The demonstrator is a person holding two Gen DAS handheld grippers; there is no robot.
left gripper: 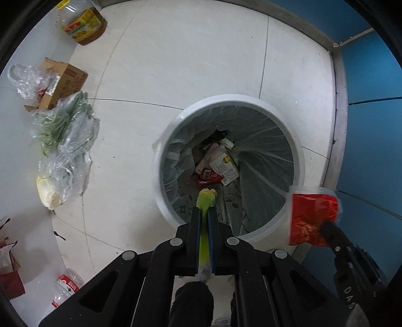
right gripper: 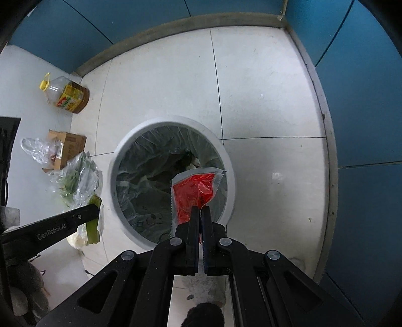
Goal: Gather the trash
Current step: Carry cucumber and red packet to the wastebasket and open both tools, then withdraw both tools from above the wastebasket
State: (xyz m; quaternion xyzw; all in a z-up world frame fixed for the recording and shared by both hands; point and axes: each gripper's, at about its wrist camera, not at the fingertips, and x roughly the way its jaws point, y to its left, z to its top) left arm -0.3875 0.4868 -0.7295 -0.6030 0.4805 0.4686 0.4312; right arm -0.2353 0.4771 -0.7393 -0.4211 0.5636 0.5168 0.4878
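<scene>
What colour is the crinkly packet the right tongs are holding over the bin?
The crinkly plastic packet is bright red with clear edges; the right wrist view shows it best.

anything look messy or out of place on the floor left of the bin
Yes. Litter lies loose on the floor beside the trash bin: an opened cardboard box, crumpled clear plastic bags with green vegetable scraps, a plastic bottle on its side, and a cooking oil jug near the wall.

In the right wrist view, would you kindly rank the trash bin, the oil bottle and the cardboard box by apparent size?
1. trash bin
2. and 3. oil bottle and cardboard box look alike, so no ranking.
</scene>
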